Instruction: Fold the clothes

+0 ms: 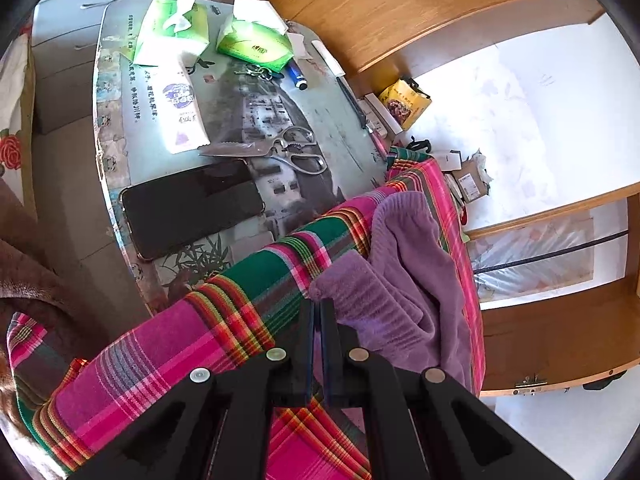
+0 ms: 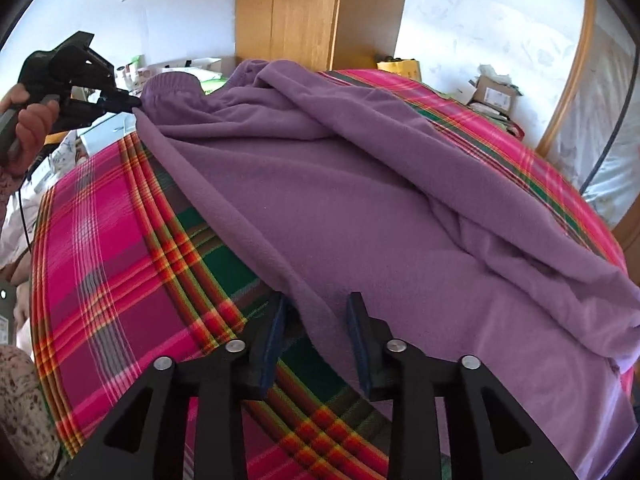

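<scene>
Plaid sheet (image 2: 120, 260) carries purple fleece pants (image 2: 340, 208), partly doubled. Left gripper (image 1: 318, 308) clamped on waistband (image 2: 168, 84); right gripper (image 2: 318, 312) agape astride hem, needs closing

I'm seeing a soft, matt purple fleece garment (image 2: 360, 184) lying on a woven plaid cloth (image 2: 104, 264). My matt black plastic grippers are showing shiny metal rivets (image 2: 235, 345). On the far table, steel scissors (image 1: 288, 152) and a glossy phone (image 1: 192, 204) are gleaming beside paper tissues (image 1: 256, 12).
</scene>
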A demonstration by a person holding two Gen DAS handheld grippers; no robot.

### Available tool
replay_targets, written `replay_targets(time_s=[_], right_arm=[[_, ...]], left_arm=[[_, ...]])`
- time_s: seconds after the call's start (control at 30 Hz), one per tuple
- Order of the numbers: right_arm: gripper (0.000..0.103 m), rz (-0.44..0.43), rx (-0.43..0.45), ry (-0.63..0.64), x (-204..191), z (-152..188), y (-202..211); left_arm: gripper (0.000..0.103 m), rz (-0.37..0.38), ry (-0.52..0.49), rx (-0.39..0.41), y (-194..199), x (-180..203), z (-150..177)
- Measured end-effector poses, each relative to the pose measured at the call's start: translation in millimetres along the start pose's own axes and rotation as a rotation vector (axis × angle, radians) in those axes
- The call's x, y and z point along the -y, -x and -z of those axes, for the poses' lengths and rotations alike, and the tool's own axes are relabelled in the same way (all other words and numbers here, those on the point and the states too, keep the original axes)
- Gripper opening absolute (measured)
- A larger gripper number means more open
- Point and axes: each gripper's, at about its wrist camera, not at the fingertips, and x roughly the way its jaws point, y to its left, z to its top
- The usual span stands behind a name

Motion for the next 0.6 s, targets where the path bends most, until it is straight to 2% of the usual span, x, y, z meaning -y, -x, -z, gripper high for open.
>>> replay_targets(time_s=[0.2,0.23,0.3,0.33,0.37,0.4,0.6], right_arm=[[0.039,-0.008,0.005,0.008,-1,2,2],[0.037,-0.009,0.006,0.009,-2,3,3],[0.024,-0.012,0.007,0.012,-2,3,3],[0.008,-0.013,0.008,0.013,-2,4,4],[0.004,0.0,0.009,0.017,-4,4,4],[0.003,0.024,0.013,0.017,-7,4,5],[0.003,0.041,0.084,-0.023,-14,12,30]], left_arm=[[0.003,0.0,-0.005,0.001,2,2,-1],[0.003,-0.002,-0.005,0.0,2,2,0],[0.003,-0.005,-0.006,-0.002,2,0,2],[0.003,-0.005,-0.004,-0.005,2,-2,2],[0.003,-0.006,-0.001,-0.007,2,-3,3],[0.003,-0.006,0.002,-0.008,3,-5,3],[0.003,0.0,-0.001,-0.014,8,-10,10]])
